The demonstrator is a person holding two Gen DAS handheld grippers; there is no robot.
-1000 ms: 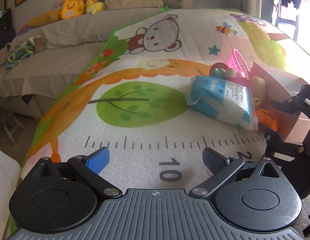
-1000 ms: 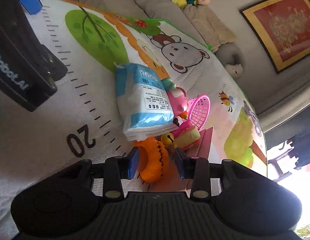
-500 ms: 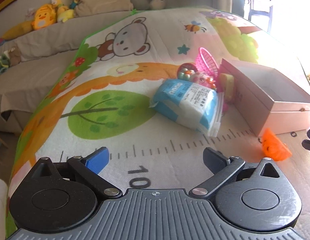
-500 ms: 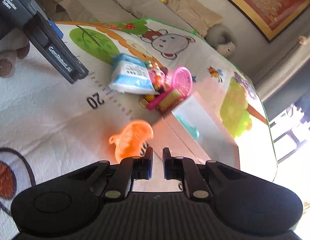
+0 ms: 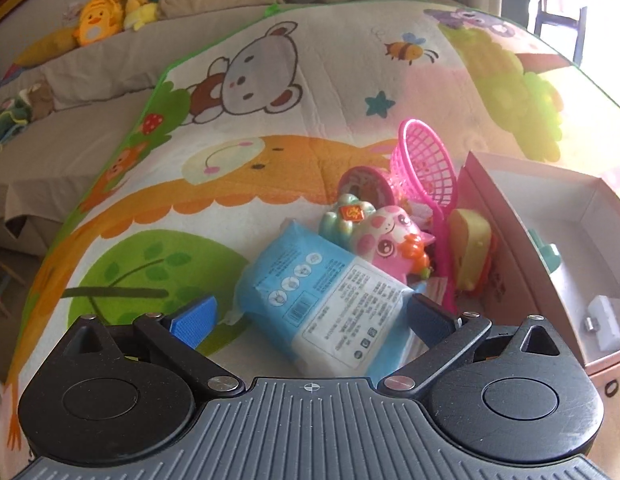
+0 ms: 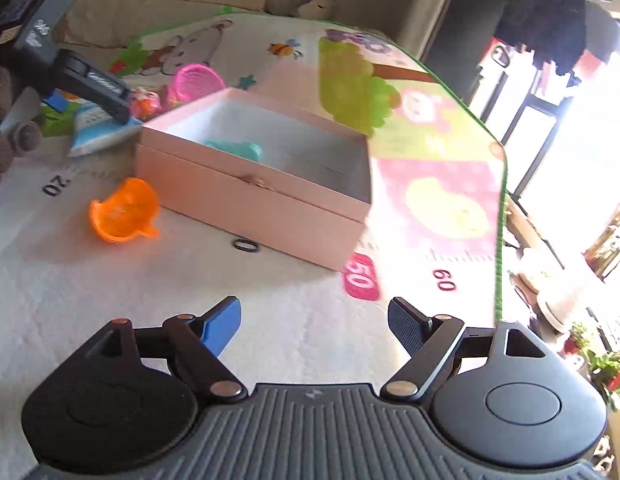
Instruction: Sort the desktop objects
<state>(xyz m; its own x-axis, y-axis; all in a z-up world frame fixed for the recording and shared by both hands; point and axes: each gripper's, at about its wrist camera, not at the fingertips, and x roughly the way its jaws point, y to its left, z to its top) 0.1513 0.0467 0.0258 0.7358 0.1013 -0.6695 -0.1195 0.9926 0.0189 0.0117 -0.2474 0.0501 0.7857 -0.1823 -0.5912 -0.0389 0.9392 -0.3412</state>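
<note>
Blue-white tissue pack (image 5: 329, 300) lies flat on the play mat (image 5: 270, 92), directly ahead of my left gripper (image 5: 310, 316). L fingers spread wide, one each side of the pack's near end; contact w/ the pack can't be confirmed. Nothing gripped.

Just behind the pack: pink pig toy (image 5: 389, 240), green-white toy (image 5: 341, 220), round red-rimmed item (image 5: 365, 184), all crowded together. Pink mesh basket (image 5: 427, 164) tipped on its side beyond them. Yellow sandwich-like toy (image 5: 469, 248) stands betw. the basket handle and the pink box (image 5: 505, 248), touching the box wall.

Box is open-topped. Inside: teal item (image 6: 236, 148) and a small white piece (image 5: 605, 320).

Right gripper (image 6: 313, 320) also wide open, empty, over bare mat, well apart from the box. Orange toy (image 6: 124, 210) lies on its side near the box's front-left corner, not touching it. Small black ring (image 6: 246, 246) on the mat just beside the box's front wall.

Plush toys (image 5: 110, 20) on the sofa in bkgd.
</note>
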